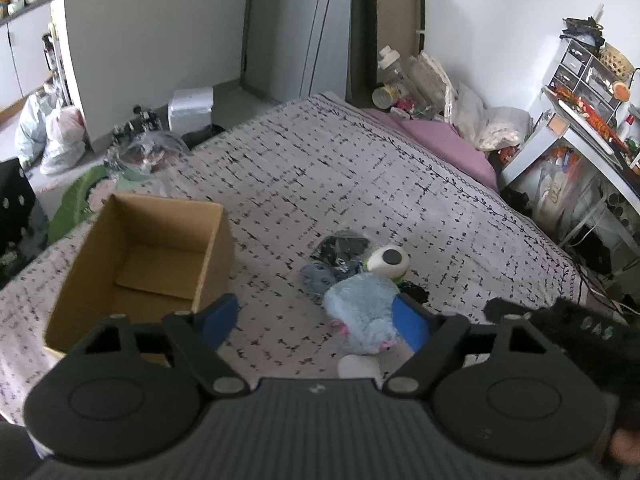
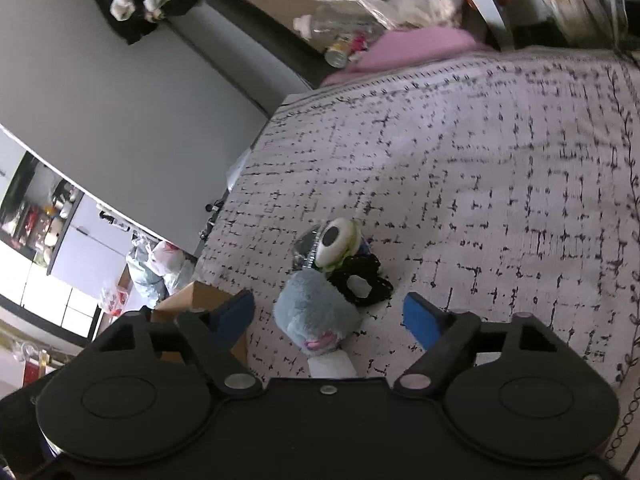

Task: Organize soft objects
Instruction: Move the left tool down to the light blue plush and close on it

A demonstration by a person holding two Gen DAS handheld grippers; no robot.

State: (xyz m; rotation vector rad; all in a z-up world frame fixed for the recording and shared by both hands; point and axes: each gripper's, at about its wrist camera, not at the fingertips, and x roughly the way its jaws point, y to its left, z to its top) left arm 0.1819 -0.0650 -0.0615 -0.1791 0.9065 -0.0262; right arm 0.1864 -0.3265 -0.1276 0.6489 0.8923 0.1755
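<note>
A pile of soft things lies on the patterned bedspread (image 1: pixel 360 184): a light blue plush (image 1: pixel 360 308), a white and green eye-shaped plush (image 1: pixel 388 260), a dark bagged item (image 1: pixel 340 248) and a black knitted piece (image 2: pixel 360 280). An open, empty cardboard box (image 1: pixel 140 264) stands to their left. My left gripper (image 1: pixel 316 320) is open above the bed, its right finger over the blue plush. My right gripper (image 2: pixel 328 316) is open and hovers around the blue plush (image 2: pixel 316 312), with the eye plush (image 2: pixel 338 242) beyond it.
A pink pillow (image 1: pixel 448 140) and bags of clutter (image 1: pixel 420 84) lie at the head of the bed. A white desk (image 1: pixel 580 140) with drawers stands to the right. Bags (image 1: pixel 52 136) and a white box (image 1: pixel 192 106) sit on the floor to the left.
</note>
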